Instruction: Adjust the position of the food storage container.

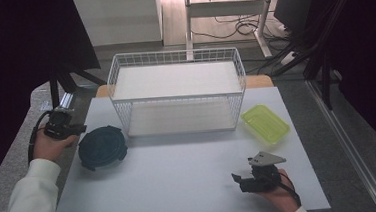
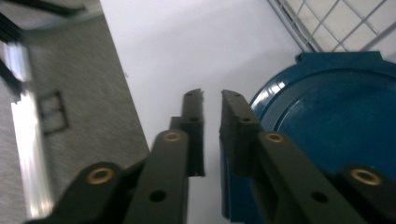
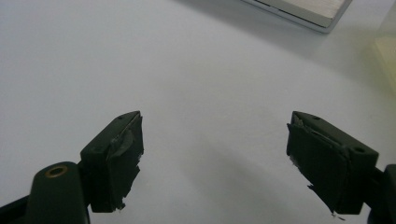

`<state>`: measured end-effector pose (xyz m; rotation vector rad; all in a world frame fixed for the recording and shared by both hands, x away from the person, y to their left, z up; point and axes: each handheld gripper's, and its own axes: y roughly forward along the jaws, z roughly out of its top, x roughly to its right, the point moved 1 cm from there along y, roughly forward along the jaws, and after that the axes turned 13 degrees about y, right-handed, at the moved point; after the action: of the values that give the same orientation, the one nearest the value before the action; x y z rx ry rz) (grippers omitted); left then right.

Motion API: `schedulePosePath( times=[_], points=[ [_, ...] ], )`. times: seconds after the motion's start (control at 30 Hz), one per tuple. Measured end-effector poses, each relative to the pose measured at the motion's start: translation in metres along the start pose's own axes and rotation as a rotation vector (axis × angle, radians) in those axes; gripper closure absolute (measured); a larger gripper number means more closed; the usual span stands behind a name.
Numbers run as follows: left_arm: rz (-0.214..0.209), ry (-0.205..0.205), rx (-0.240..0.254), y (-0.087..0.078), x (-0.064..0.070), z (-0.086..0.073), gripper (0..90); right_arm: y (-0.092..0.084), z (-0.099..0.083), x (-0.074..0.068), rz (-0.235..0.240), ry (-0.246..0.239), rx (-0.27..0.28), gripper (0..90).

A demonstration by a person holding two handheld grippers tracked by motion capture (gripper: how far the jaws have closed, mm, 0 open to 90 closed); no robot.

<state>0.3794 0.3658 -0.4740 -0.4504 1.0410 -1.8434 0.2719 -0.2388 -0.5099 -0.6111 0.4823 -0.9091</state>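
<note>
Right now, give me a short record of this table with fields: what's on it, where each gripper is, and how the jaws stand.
surface: white table
rack: white wire shelf rack, at the far side, two tiers
round item: dark blue round lid, in front of the rack's left end
container: yellow-green container, right of the rack
left gripper: at the blue lid's edge; jaws nearly together, a narrow gap between the tips; whether the pads press the rim cannot be told
right gripper: over bare table near the front; jaws wide apart, nothing between them
</note>
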Motion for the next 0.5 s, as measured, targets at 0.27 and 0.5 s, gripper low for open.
schedulePosePath(
  times=[0.27, 0.5],
  points=[
    [0.003, -0.038, -0.052, 0.012, -0.015, -0.018, 89.8, 0.001, 0.0, 0.001, -0.006, 0.0, -0.004, 18.6],
    [-0.034, -0.028, -0.071, 0.012, -0.014, -0.026, 90.0, 0.002, -0.001, 0.002, -0.008, 0.005, -0.004, 18.6]
  ],
)
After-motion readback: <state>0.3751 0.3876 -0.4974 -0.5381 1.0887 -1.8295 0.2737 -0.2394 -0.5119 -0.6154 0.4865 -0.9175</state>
